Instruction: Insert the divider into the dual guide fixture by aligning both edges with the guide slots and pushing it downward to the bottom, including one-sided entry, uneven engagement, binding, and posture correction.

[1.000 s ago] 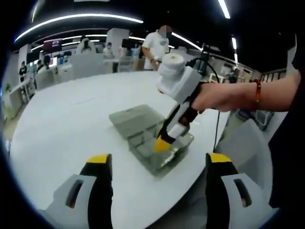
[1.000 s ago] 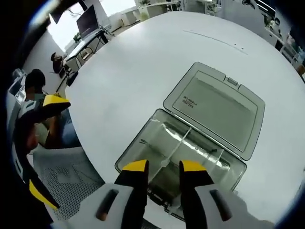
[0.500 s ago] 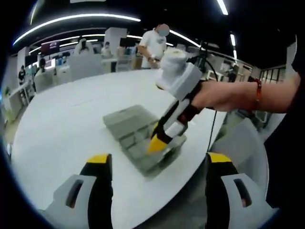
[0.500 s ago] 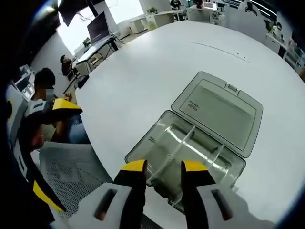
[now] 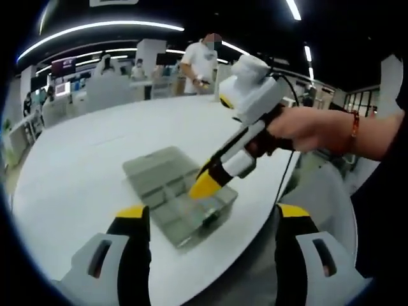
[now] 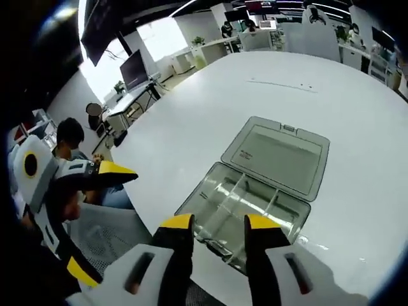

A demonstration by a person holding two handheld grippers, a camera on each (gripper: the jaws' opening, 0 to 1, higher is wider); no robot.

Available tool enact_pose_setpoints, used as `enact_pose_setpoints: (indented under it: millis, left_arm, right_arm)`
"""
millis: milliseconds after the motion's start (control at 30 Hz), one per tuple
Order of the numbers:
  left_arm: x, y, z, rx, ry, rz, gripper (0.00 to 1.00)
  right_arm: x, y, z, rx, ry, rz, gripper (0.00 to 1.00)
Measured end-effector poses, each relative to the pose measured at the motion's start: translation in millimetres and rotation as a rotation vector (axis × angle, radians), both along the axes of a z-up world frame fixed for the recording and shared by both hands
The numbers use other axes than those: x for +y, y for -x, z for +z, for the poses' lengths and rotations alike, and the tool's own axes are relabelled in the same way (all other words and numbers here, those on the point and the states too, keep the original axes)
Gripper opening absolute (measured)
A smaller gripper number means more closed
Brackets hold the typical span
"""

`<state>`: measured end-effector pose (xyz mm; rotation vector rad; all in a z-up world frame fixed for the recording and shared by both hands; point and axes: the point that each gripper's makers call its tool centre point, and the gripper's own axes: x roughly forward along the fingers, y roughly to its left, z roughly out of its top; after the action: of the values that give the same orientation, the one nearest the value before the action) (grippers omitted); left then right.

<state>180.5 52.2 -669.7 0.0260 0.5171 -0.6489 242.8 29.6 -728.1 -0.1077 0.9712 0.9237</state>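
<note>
While one fixture lies open, two grippers' fingers gape empty

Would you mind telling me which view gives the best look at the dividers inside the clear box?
The right gripper view: it looks down into the clear box, so the dividers stand out as pale lines between compartments beside the open lid. The left gripper view sees the box low and slanted, with the right gripper covering part of it.

Open box on table, near edge; lid flat behind tray.
</note>
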Motion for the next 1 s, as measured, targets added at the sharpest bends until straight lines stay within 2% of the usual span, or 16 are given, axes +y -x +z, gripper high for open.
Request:
enact_pose_setpoints:
  millis: [300,800,1000]
  left_arm:
    - [-21.4,1.8,2.0,-0.003,-0.001,-0.048,0.8]
    - [-52.3,5.0,3.0,-0.003,-0.002,-0.097,0.8]
    - [-60.3,6.4,4.8,-0.007,-0.003,-0.115,0.8]
  right_arm:
    - [-18.5,9.2,8.9,-0.022,-0.028,-0.018,0.31]
    - [-54.7,11.3,22.0,-0.057,-0.083,-0.099,0.35]
    - [-68.6,10.1,25.6,-0.08,-0.083,-0.122,0.34]
